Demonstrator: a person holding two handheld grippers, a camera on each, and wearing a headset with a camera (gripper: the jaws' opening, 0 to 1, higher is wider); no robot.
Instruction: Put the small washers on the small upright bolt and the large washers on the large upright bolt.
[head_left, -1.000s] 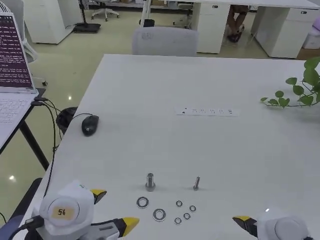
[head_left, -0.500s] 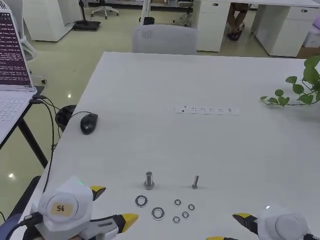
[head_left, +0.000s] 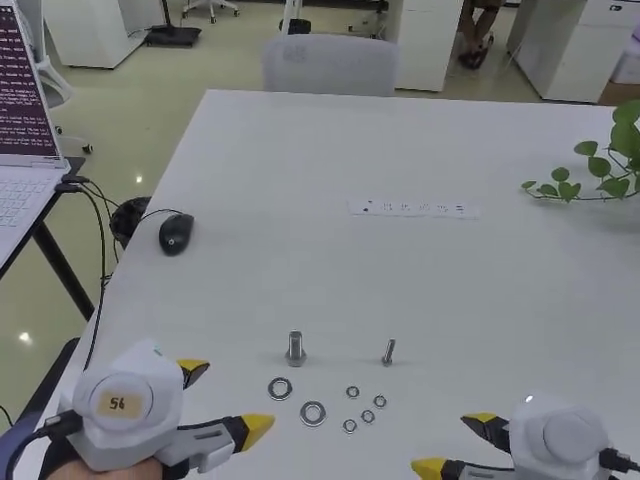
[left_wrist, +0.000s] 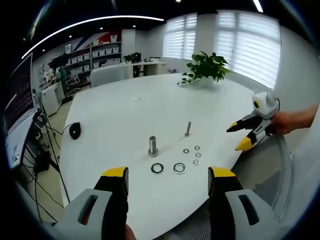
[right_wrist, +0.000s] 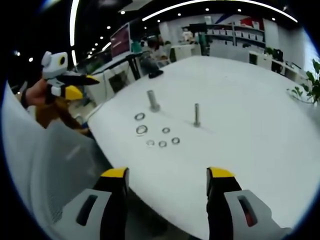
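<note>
My left claw (head_left: 228, 398) and right claw (head_left: 452, 443) hover at the near edge of the table (head_left: 400, 280), both wide open and holding nothing. Just beyond lie two large washers (head_left: 280, 388) and four small washers (head_left: 366, 416). Behind these stand the large bolt (head_left: 295, 347) and the small bolt (head_left: 388, 351), well apart. Farther, bare table reaches to the mouse (head_left: 174, 233) and the plant (head_left: 600, 170).

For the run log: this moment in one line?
left claw open | right claw open | six washers loose on table | both bolts bare

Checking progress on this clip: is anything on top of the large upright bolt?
Nothing: the large bolt stands bare to its top. Both large washers lie flat on the table, apart from it. Nothing covers the bolt; only the underside of its head, against the table, is hidden.
</note>
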